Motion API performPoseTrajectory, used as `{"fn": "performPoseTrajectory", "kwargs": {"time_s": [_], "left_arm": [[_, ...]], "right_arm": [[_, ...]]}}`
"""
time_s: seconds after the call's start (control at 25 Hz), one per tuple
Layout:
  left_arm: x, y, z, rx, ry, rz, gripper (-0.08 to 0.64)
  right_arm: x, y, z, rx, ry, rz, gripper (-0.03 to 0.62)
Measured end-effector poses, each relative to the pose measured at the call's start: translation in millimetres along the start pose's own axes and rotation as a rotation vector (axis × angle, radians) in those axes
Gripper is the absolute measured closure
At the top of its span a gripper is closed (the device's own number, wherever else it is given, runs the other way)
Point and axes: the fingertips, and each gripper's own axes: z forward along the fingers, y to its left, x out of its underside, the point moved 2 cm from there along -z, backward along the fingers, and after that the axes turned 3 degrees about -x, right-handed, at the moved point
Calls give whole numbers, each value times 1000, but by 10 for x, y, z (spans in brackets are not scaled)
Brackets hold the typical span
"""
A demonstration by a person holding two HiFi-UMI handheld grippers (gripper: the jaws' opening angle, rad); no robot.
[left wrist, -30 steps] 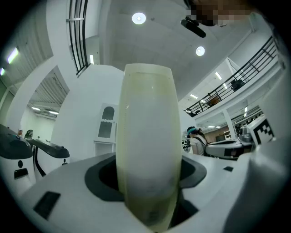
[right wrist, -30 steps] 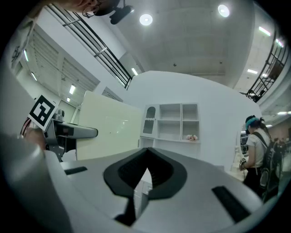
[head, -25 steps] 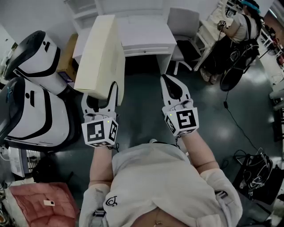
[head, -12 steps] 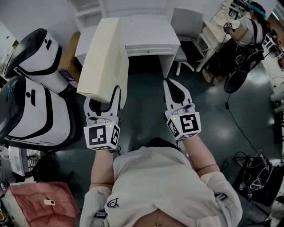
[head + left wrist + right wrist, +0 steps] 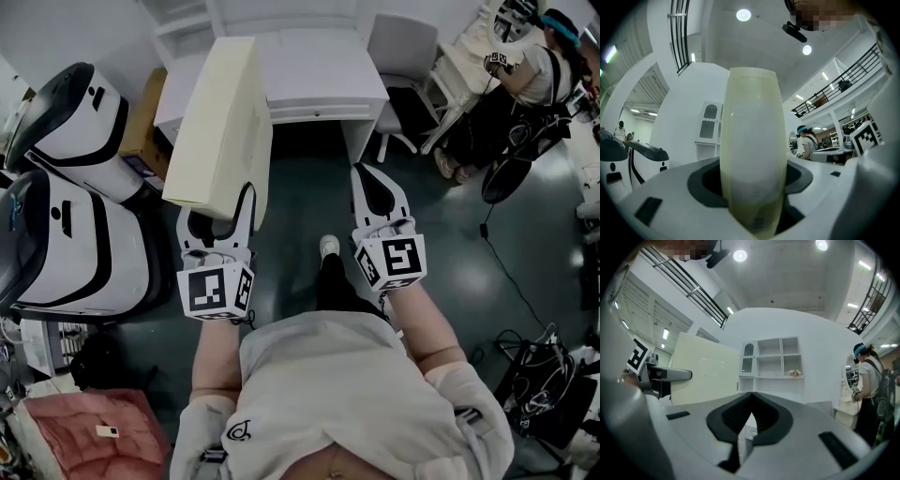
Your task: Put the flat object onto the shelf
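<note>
Noted a white desk (image 5: 323, 80) by the far wall, a white chair (image 5: 401, 47) just beside it on the right. Found a white-and-black machine (image 5: 70, 117) at the left edge, a second such machine (image 5: 75, 244) nearer, and a cardboard box (image 5: 145, 112) between the far one and the desk. Recorded a pink cushion (image 5: 56, 422) at lower left, a small pale card (image 5: 105, 430) lying on it. Observed a person in a white top (image 5: 534, 70) at upper right and tangled cables (image 5: 539, 370) on the dark floor (image 5: 487, 272).

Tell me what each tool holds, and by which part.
The left tool clamps the cream flat board by its near end, the board standing on edge between the jaws. The right tool holds nothing; its jaws are together.
</note>
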Motion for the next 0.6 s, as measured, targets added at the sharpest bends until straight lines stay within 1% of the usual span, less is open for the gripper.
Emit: {"fn": "performPoseTrajectory", "kwargs": {"time_s": [0.2,0.4,0.6], "left_arm": [[46,9,585,-35,-12,25,252],[47,60,1310,-73,-22,38,253],[53,2,2172,-105,-50,48,252]], "right_arm": [[74,-413,547,-32,-22,4,586],[92,-826,1216,-84,-35,1,586],[123,-1438,1930,-127,-48,-15,586]]}}
